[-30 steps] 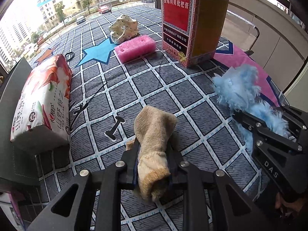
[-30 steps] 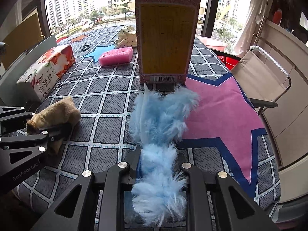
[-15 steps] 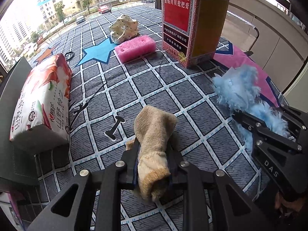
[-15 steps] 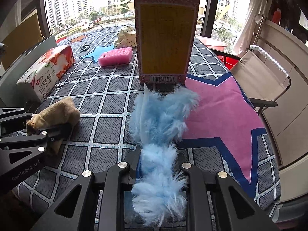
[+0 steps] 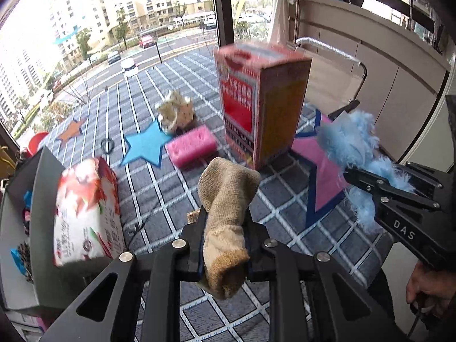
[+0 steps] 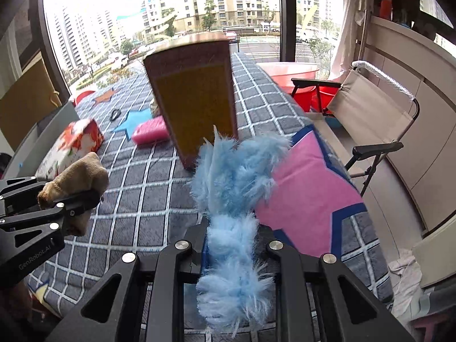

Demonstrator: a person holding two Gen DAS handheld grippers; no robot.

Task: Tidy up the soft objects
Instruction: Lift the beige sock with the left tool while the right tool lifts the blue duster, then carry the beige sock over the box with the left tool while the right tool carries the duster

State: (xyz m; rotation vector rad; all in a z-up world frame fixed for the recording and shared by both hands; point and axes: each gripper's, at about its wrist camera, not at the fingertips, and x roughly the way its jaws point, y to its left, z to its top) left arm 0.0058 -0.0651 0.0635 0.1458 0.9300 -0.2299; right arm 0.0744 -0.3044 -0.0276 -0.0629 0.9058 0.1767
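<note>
In the left wrist view, a grey bin wall (image 5: 42, 199) stands at nine o'clock, with a soft plastic tissue pack (image 5: 85, 213) printed in red and white just beside it. On the grey checked cloth (image 5: 159, 176), toward twelve o'clock, lie a small black ring (image 5: 107, 144), a crumpled dotted cream fabric piece (image 5: 176, 111) and a pink spongy block (image 5: 192, 148). A tall red and yellow carton (image 5: 262, 105) stands upright at one o'clock, blocking the far edge of the table.

The left gripper (image 5: 225, 245) is clenched on a tan knitted sock (image 5: 228, 199), its jaws having just closed a little further on the fabric; the sock's toe stands up limp above the pads, clear of the cloth. At three o'clock the right gripper (image 5: 379, 182) points inward, angled down, and a person's hand (image 5: 430, 287) grips its handle at four o'clock.

In the right wrist view, the left gripper (image 6: 68, 199) with the sock (image 6: 79, 176) sits at nine o'clock. The carton (image 6: 196, 99) rises at twelve o'clock. The right gripper (image 6: 233, 245) is clamped on a fluffy pale blue feathery piece (image 6: 236, 185), which fans out above the pads, in front of a pink star patch (image 6: 310, 188). A folding chair (image 6: 370, 114) and a red basin (image 6: 287, 71) stand beyond the table at two o'clock.
</note>
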